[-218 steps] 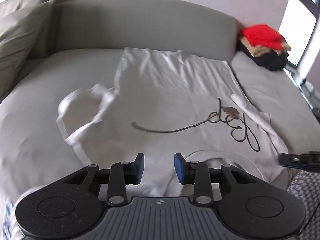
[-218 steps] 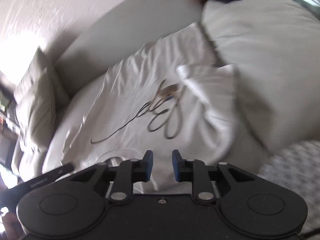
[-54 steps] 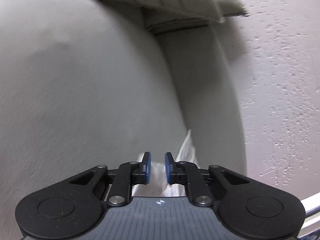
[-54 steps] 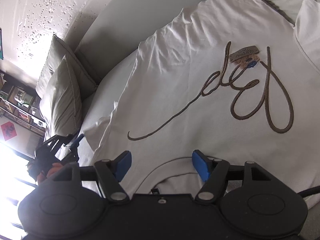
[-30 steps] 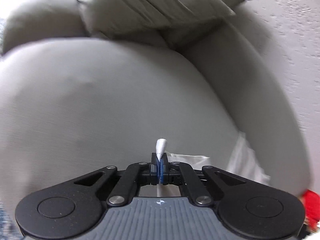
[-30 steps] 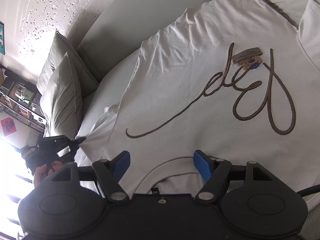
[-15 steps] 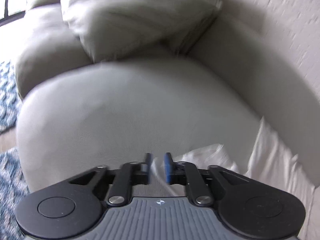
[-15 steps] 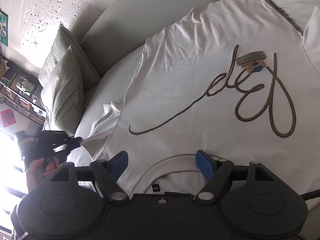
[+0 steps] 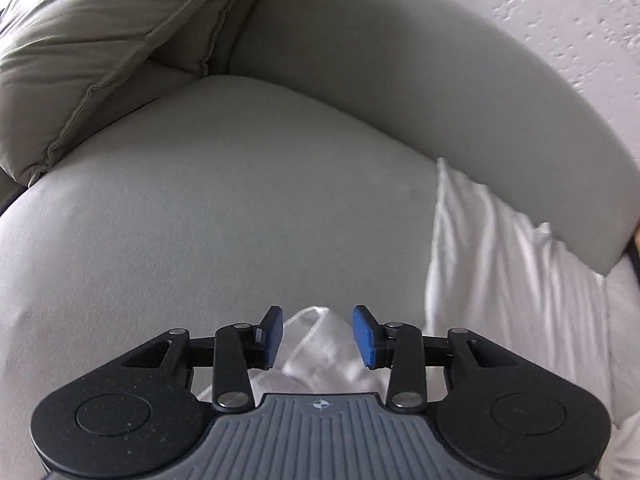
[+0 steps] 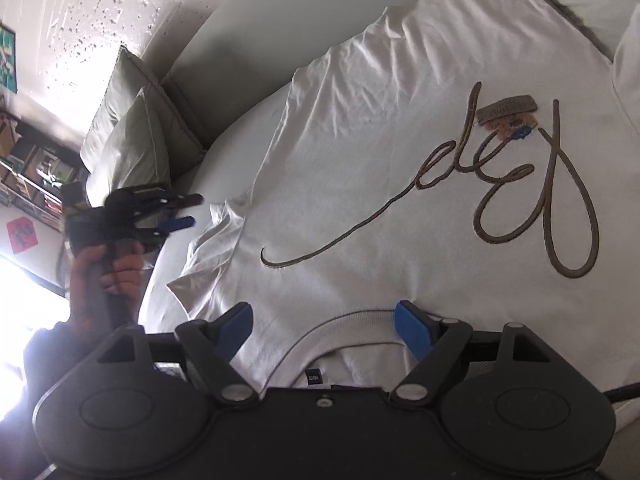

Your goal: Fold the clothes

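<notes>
A left gripper, jaws apart and empty, hovers by the rumpled sleeve of a white shirt spread face-up on a sofa. The right gripper gapes wide over the collar. Thin, limp cotton looks best pinched at hems and seams.

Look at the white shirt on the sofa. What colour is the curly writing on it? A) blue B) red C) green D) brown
D: the looping script across the white shirt is stitched in brown, seen from the right hand-held gripper's camera.
</notes>
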The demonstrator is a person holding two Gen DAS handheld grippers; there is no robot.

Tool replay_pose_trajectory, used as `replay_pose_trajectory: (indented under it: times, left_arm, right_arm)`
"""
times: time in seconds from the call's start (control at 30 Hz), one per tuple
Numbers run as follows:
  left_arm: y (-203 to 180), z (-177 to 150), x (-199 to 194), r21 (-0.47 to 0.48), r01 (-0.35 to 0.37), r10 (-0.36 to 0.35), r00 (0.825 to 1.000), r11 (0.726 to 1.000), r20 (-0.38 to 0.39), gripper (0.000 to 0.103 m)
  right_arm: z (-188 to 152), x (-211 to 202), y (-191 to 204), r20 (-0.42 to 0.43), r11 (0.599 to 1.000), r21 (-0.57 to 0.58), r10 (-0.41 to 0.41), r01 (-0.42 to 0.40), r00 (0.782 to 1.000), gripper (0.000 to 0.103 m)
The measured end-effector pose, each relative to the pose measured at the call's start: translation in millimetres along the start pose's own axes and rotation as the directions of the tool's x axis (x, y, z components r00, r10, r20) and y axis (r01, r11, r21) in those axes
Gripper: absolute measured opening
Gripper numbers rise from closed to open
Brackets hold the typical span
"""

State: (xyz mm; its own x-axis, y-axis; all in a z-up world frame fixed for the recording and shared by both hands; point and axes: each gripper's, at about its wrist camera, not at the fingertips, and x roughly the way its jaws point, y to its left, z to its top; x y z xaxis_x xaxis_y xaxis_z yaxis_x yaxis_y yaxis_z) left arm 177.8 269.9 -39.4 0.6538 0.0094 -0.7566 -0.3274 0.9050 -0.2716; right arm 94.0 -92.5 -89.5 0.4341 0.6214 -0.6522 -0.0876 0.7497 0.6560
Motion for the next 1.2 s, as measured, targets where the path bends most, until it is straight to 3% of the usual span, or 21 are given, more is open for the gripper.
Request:
replay_pose_trajectory:
  times: [0.13,0.27,0.37,0.43,0.5,0.57,0.63,0.77,0.87,0.93,0.97,1.0,1.07,1.2]
  left_arm:
    - [-1.7,3.5,16.0,0.029,-0.002,0.004,0.999,1.0,-0.051,0.033]
    - [-3.3,7.0,31.9,0.059,-0.003,0.009,0.995,0.998,-0.102,0.017]
    - [-7.5,4.1,30.5,0.105,-0.021,0.03,0.996,0.994,-0.083,0.0]
    - [-19.7,-5.9,24.9,0.166,-0.111,0.12,0.992,0.98,-0.047,0.0]
    - [-23.0,-8.8,26.7,0.2,-0.208,0.216,0.976,0.958,-0.021,0.0]
    - [-22.0,-11.0,32.1,0.237,-0.346,0.353,0.935,0.908,0.014,0.0]
    - [-13.6,-10.7,27.8,0.218,-0.346,0.354,0.935,0.913,0.003,0.0]
    - [-2.3,-10.7,-7.4,0.146,-0.219,0.22,0.976,0.965,0.01,0.011]
    - [-24.0,-25.7,-35.0,0.238,-0.174,0.164,0.984,0.956,0.063,0.017]
    - [-47.7,-46.4,-55.2,0.306,-0.106,0.093,0.994,0.946,0.058,0.018]
    - [-56.9,-52.9,-55.1,0.332,-0.069,0.058,0.997,0.941,0.043,0.018]
    - [-71.0,-64.8,-59.0,0.359,-0.039,0.033,0.999,0.932,0.024,0.018]
    - [-93.1,-84.2,-58.0,0.4,0.012,-0.003,1.0,0.917,-0.022,0.018]
    - [-109.5,-114.2,-29.4,0.448,0.051,0.003,0.993,0.892,-0.118,0.019]
  right_arm:
    - [1.7,1.3,-1.6,-0.006,1.0,0.015,0.011,-0.011,1.0,0.078]
    - [2.3,2.1,-1.8,-0.007,1.0,0.015,0.013,-0.013,1.0,0.079]
    - [3.0,2.0,-3.0,-0.009,1.0,0.009,0.014,-0.014,1.0,0.08]
    - [3.3,2.2,-3.3,-0.008,1.0,0.009,0.013,-0.013,1.0,0.08]
    - [3.1,2.9,-2.7,-0.006,1.0,0.01,0.012,-0.012,1.0,0.08]
    - [2.5,3.6,-1.4,-0.003,1.0,0.006,0.006,-0.006,1.0,0.08]
    - [1.7,3.0,0.5,-0.001,1.0,-0.004,0.002,-0.002,1.0,0.08]
    - [2.1,-5.1,2.3,0.018,1.0,0.001,0.001,-0.001,1.0,0.081]
    - [5.9,-28.0,-5.3,0.099,1.0,0.019,-0.021,0.019,0.995,0.08]
    - [9.9,-45.4,-12.7,0.159,0.998,0.015,-0.06,0.058,0.985,0.075]
    - [12.0,-51.2,-16.5,0.179,0.995,0.013,-0.102,0.101,0.979,0.06]
    - [14.2,-57.1,-20.3,0.199,0.99,0.011,-0.143,0.144,0.969,0.038]
    - [21.4,-59.1,-25.9,0.221,0.963,-0.012,-0.259,0.268,0.94,0.02]
    - [29.2,-53.5,-35.6,0.236,0.869,-0.084,-0.458,0.487,0.857,0.02]
